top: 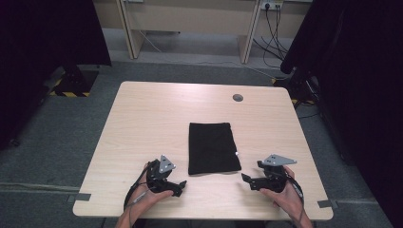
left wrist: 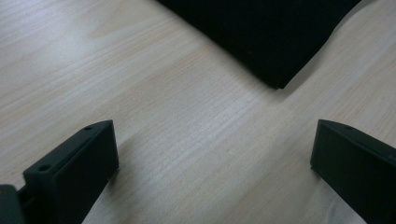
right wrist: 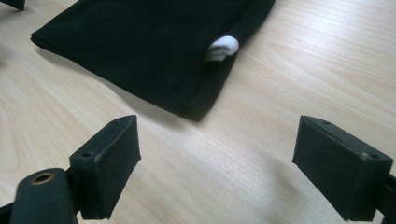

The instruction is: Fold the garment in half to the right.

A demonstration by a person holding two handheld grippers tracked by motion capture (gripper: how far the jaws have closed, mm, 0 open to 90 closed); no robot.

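A folded black cloth [top: 212, 147] lies flat near the middle of the light wooden table [top: 142, 118], with a small white tag [top: 236, 154] at its right edge. My left gripper [top: 179, 186] rests on the table near the front edge, just left of the cloth's near left corner [left wrist: 279, 83], jaws wide apart and empty. My right gripper [top: 247, 179] sits at the front right, open, its jaws aimed at the cloth's near right corner [right wrist: 194, 114]. The white tag [right wrist: 222, 48] pokes out of a fold of the cloth [right wrist: 140, 42].
A round grey cable port [top: 237, 98] is set in the table's far right part. Dark curtains hang at both sides, and a desk with cables [top: 273, 28] stands behind on the grey floor.
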